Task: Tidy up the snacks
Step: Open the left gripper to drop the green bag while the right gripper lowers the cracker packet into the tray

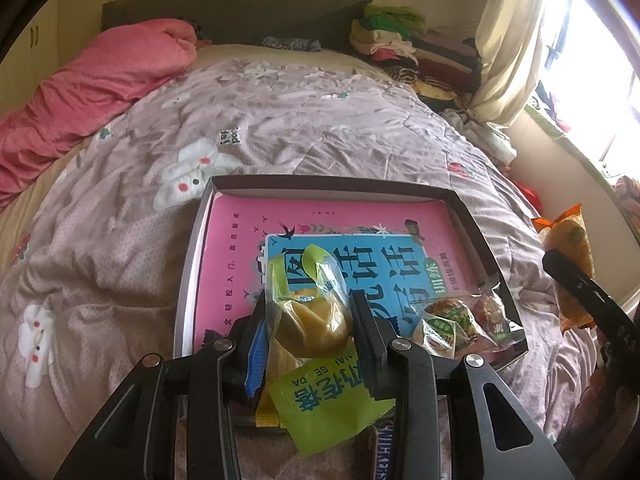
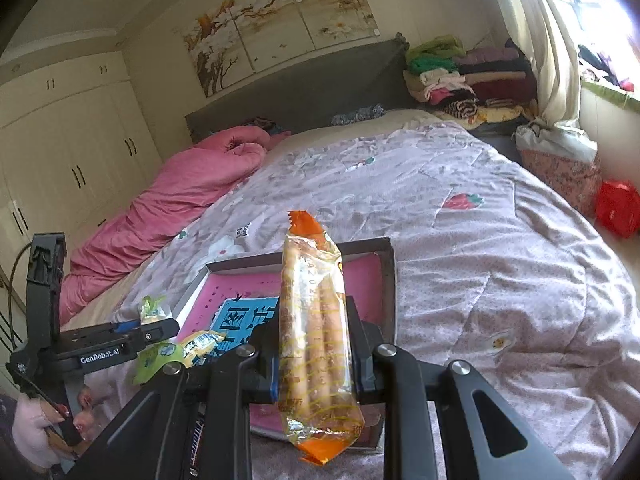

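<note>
My left gripper (image 1: pixel 310 312) is shut on a green and clear snack bag (image 1: pixel 316 320) with a yellow cake inside, held above the near end of a shallow cardboard box (image 1: pixel 332 184). A pink and blue book (image 1: pixel 236 248) lines the box floor. Several small wrapped snacks (image 1: pixel 468 320) lie in the box's near right corner. My right gripper (image 2: pixel 314 344) is shut on a long orange packet of biscuit sticks (image 2: pixel 312 320), upright, near the box's right side (image 2: pixel 390 280). The same orange packet (image 1: pixel 570 256) shows at the right of the left wrist view.
The box rests on a bed with a pale floral quilt (image 1: pixel 280 120). A pink duvet (image 1: pixel 100 80) lies along the left side. Folded clothes (image 1: pixel 400 44) are stacked at the headboard's right. A chocolate bar wrapper (image 1: pixel 382 452) lies under my left gripper. A hand (image 2: pixel 36 428) holds the left tool.
</note>
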